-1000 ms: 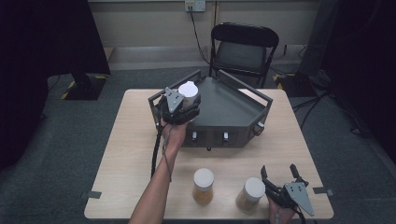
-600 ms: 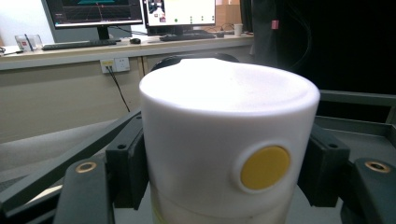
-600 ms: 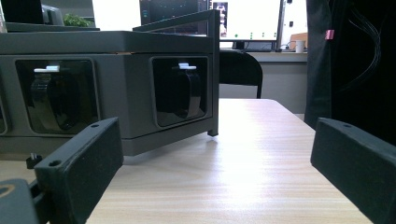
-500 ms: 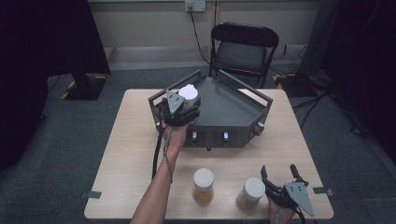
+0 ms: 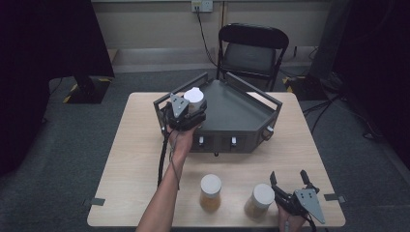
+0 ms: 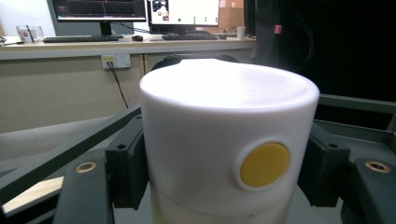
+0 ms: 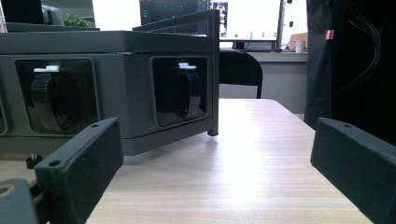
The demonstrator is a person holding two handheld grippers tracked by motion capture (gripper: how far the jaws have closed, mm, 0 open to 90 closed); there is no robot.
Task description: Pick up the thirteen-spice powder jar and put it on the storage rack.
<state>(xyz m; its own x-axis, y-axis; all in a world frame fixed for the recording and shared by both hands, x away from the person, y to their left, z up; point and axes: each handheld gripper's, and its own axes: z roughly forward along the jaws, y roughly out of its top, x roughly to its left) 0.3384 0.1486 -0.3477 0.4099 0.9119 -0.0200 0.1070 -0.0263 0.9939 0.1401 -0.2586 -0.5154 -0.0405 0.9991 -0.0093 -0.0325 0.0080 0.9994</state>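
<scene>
My left gripper (image 5: pixel 187 112) is shut on the white lid of a jar (image 5: pixel 195 98) at the near left corner of the dark grey tray box (image 5: pixel 239 113). In the left gripper view both black pads press the sides of the white lid (image 6: pixel 219 116), which bears a round yellow sticker (image 6: pixel 265 164). Whether the jar rests on the tray I cannot tell. My right gripper (image 5: pixel 289 180) lies on the table by the front right edge, open, with nothing between its fingers (image 7: pixel 79 163). It points at the box front (image 7: pixel 140 88).
Two white-lidded jars of amber stuff stand on the table's front part, one in the middle (image 5: pixel 211 192) and one (image 5: pixel 259 199) just left of the right gripper. A black folding chair (image 5: pixel 251 48) stands behind the table. The box front has latches (image 7: pixel 182 91).
</scene>
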